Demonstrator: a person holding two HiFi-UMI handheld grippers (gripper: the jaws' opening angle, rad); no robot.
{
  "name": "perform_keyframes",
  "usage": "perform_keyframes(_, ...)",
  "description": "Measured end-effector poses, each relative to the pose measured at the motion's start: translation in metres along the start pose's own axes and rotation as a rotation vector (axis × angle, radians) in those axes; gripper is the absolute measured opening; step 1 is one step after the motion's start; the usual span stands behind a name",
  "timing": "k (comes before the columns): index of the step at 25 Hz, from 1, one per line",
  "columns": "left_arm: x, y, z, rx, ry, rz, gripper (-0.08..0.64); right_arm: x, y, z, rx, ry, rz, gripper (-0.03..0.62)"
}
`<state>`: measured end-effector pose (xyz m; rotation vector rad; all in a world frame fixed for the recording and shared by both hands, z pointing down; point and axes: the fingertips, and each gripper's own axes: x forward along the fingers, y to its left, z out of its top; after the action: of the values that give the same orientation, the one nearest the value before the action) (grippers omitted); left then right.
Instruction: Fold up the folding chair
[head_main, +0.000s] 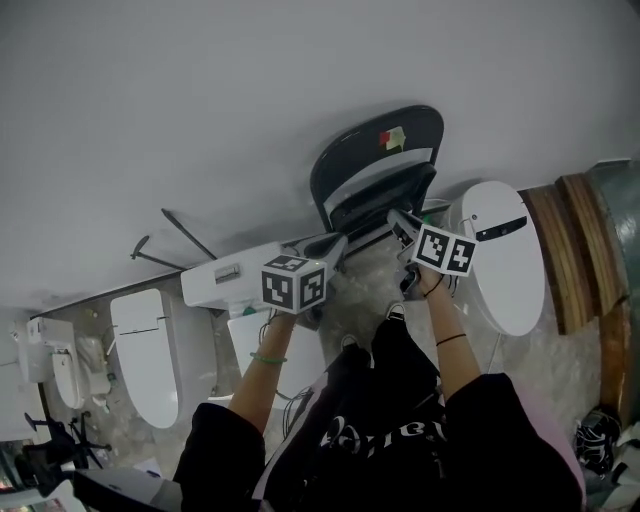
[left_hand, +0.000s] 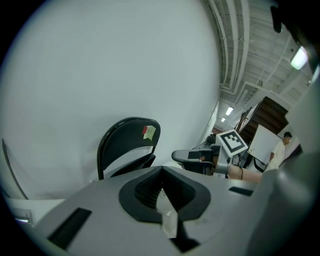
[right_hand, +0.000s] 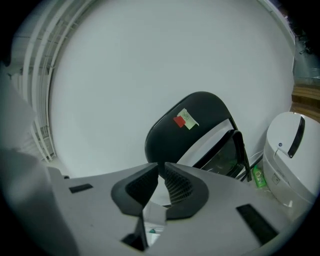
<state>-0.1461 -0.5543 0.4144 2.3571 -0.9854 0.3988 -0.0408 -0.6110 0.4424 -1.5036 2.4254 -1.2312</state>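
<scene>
Evidently the chair (head_main: 385, 165) is stood on the floor against the white wall (head_main: 200, 100), straight ahead of the person. Its seat is seen swung up close to the dark backrest, so the fold is judged to be done or nearly done. A red and green sticker (head_main: 392, 138) is stuck near the top of the backrest. The chair is leant there presumably so that it is kept upright without being held.

Neither gripper is touching it. The left gripper (head_main: 325, 245) is held just short of the chair's lower left side. Its jaws are pressed together, and nothing is seen between them in the left gripper view. The right gripper (head_main: 400, 222) is held near the seat's front edge. Its jaws are parted by a narrow slit, and only the chair behind is seen through the gap in the right gripper view. Both are pointed towards the chair and slightly down, as if a last check or push were intended.

A white rounded unit (head_main: 500, 255) is stood just right of the chair, with a green bottle (right_hand: 256, 176) between them at floor level. More white units are laid well to the left.
</scene>
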Motion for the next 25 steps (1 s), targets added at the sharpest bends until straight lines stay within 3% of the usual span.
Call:
perform_keyframes(11, -0.008, -0.081, -0.075, -0.086, 0.036, -0.022, 0.003, -0.096, 0.005, -0.054, 0.013, 0.024, 0.013, 0.020)
perform_keyframes(16, -0.016, -0.131, -0.127, -0.158, 0.049, 0.003, 0.003, -0.164, -0.023, -0.097, -0.018, 0.095, -0.010, 0.015)
perform_keyframes(20, -0.028, -0.182, -0.158, -0.208, 0.009, 0.043, 0.003, -0.232, -0.035, -0.114, -0.065, 0.103, -0.029, 0.015)
perform_keyframes(25, -0.040, -0.242, -0.193, -0.243, -0.012, 0.079, 0.003, -0.291, -0.043, -0.138, -0.092, 0.119, 0.009, 0.015)
